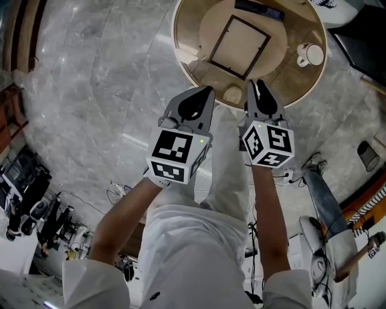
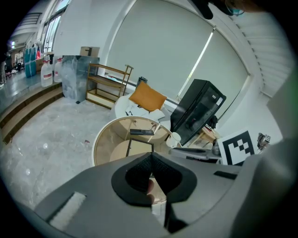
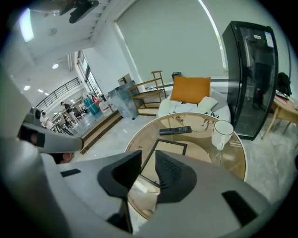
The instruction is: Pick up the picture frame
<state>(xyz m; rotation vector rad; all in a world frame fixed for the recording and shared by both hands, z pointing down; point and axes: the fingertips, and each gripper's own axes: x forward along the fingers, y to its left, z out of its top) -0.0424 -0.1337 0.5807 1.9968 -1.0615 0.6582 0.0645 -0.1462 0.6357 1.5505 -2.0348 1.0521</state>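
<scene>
The black-edged picture frame (image 1: pixel 239 46) lies flat on a round glass-topped table (image 1: pixel 181 54). Both grippers hover side by side over the table's near edge, short of the frame and not touching it. My left gripper (image 1: pixel 204 92) is shut, its tips meeting with nothing held; in the left gripper view (image 2: pixel 150 158) the frame (image 2: pixel 139 148) shows just beyond the tips. My right gripper (image 1: pixel 257 84) is open by a narrow gap. In the right gripper view (image 3: pixel 148 160) the frame (image 3: pixel 170 148) lies straight ahead between the jaws.
A white mug (image 1: pixel 310 54) stands on the table right of the frame, and a dark remote (image 1: pixel 259 9) lies at its far side. Beyond the table are a white chair with an orange cushion (image 3: pixel 191 88) and a black cabinet (image 3: pixel 251 74). Cables and gear litter the marble floor.
</scene>
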